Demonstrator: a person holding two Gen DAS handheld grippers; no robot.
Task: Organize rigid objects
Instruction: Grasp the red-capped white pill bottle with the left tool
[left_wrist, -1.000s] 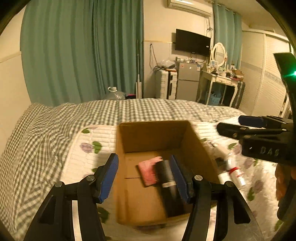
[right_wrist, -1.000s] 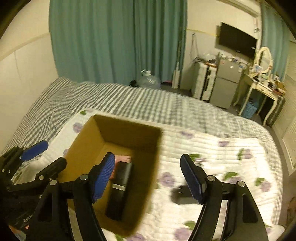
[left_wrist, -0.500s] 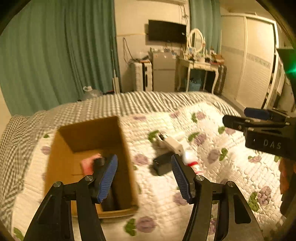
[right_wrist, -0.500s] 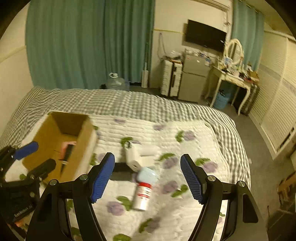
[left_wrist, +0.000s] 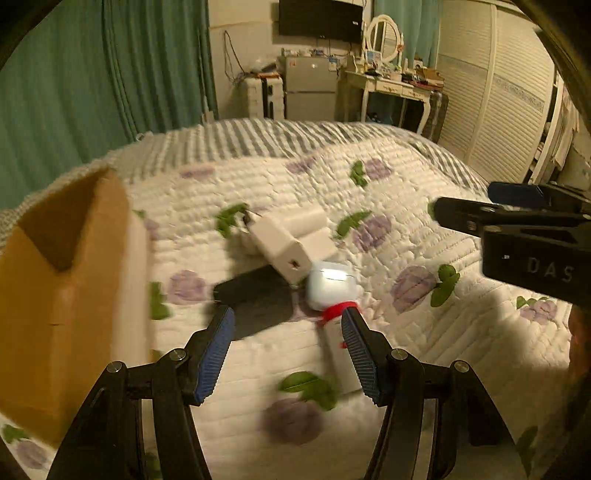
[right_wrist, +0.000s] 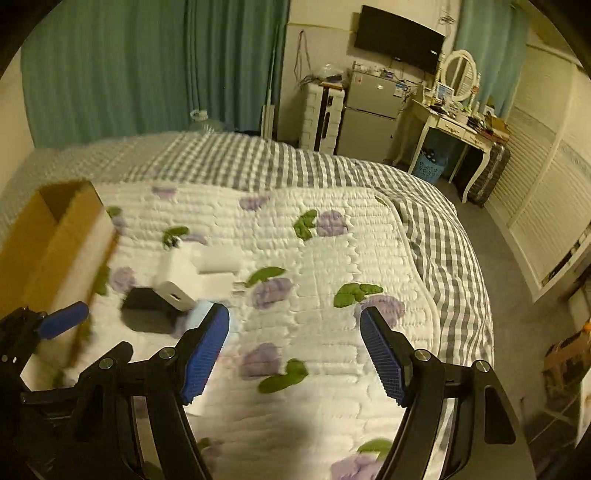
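A small pile lies on the floral quilt: a white box (left_wrist: 280, 247), a black flat box (left_wrist: 258, 299), and a white bottle with a pale cap and red band (left_wrist: 334, 295). My left gripper (left_wrist: 288, 350) is open and empty, just in front of the pile. The cardboard box (left_wrist: 66, 280) stands at the left. My right gripper (right_wrist: 295, 350) is open and empty over bare quilt, right of the pile (right_wrist: 173, 291); it also shows at the right of the left wrist view (left_wrist: 517, 214).
The bed has a grey checked blanket (right_wrist: 258, 158) beyond the quilt. Green curtains, a small fridge (right_wrist: 369, 118) and a dressing table (right_wrist: 458, 125) stand behind. The bed's right edge drops to the floor (right_wrist: 517, 258).
Both grippers have swung right, away from the cardboard box and toward the pile on the quilt. The left gripper is now closer to the pile. Both stay open.
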